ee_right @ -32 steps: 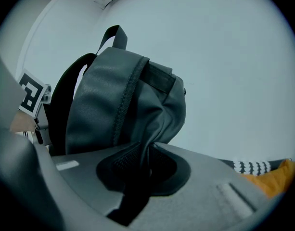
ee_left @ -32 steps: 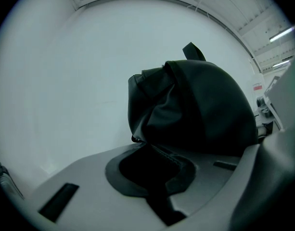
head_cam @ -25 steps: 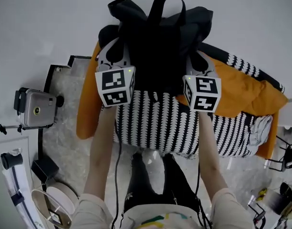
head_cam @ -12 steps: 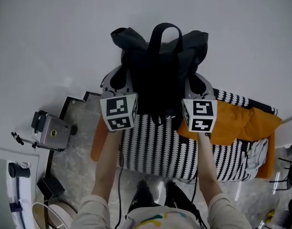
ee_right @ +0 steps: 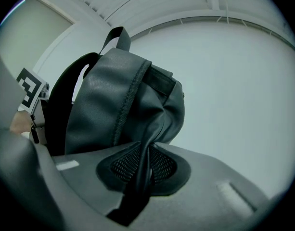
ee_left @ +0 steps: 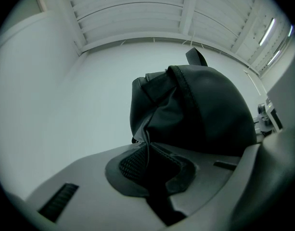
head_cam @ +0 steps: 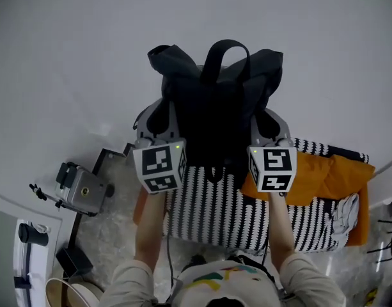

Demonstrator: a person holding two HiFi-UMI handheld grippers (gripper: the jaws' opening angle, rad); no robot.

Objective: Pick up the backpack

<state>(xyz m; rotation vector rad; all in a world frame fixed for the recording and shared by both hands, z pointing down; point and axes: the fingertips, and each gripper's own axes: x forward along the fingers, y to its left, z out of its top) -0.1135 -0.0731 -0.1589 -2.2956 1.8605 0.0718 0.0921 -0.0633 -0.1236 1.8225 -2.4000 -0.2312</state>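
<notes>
Hanging in mid-air above the striped blanket [head_cam: 215, 204], the black backpack [head_cam: 215, 101] looks fully lifted, so the pick-up seems essentially done. There is one backpack and two grippers. The left gripper [head_cam: 158, 125] and right gripper [head_cam: 270, 128] each have jaws clenched on its fabric.

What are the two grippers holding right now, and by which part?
Both hold the backpack. The left gripper pinches a fold of fabric at its left side, and the right gripper a fold at its right side.
</notes>
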